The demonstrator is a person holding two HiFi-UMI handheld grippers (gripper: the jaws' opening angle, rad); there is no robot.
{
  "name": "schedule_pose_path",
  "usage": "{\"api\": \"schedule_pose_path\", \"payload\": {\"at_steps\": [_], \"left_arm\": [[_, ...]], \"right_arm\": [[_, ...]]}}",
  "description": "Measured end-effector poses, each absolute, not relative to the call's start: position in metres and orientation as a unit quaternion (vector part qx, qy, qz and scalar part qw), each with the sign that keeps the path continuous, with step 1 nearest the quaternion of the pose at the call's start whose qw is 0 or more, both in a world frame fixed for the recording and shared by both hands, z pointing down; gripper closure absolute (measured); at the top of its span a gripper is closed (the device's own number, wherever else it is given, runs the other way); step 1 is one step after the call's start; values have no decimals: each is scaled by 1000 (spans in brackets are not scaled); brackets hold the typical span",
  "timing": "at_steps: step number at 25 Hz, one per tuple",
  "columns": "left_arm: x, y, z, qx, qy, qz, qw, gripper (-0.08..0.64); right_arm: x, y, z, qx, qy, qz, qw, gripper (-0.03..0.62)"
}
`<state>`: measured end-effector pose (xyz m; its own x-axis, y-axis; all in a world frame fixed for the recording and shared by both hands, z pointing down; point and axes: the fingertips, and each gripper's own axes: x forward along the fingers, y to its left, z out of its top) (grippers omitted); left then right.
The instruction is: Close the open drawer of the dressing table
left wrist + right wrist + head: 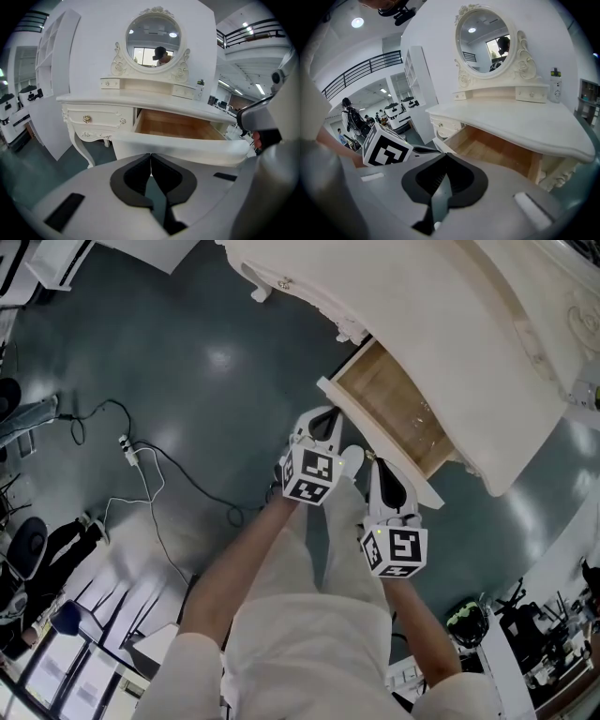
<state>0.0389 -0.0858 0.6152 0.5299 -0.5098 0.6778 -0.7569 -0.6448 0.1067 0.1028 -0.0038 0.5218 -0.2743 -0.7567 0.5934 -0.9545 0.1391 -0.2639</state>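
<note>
The white dressing table [441, 324] stands at the top right of the head view, and its centre drawer [389, 409] is pulled out, showing a bare wooden bottom. The drawer's white front panel [412, 479] faces me. My left gripper [325, 416] is shut and empty, its tips close to the panel's left end. My right gripper [380, 467] is also shut and empty, just before the panel's middle. In the left gripper view the jaws of the left gripper [151, 155] meet below the drawer front [178, 147]. In the right gripper view the right gripper [445, 157] points at the open drawer [497, 150].
A round mirror [153, 40] tops the table, and a closed side drawer with a gold knob [86, 119] is at its left. A small bottle [555, 89] stands on the tabletop. Cables [150, 474] and a power strip [128, 451] lie on the grey floor to the left.
</note>
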Motion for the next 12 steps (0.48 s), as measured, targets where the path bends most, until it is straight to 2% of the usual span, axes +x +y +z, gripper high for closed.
{"api": "schedule_pose_path", "payload": {"at_steps": [12], "left_arm": [[53,-101,615,852,-371,312,196,551]], "right_arm": [[124,-15,525,587,-732,307,162,591]]}}
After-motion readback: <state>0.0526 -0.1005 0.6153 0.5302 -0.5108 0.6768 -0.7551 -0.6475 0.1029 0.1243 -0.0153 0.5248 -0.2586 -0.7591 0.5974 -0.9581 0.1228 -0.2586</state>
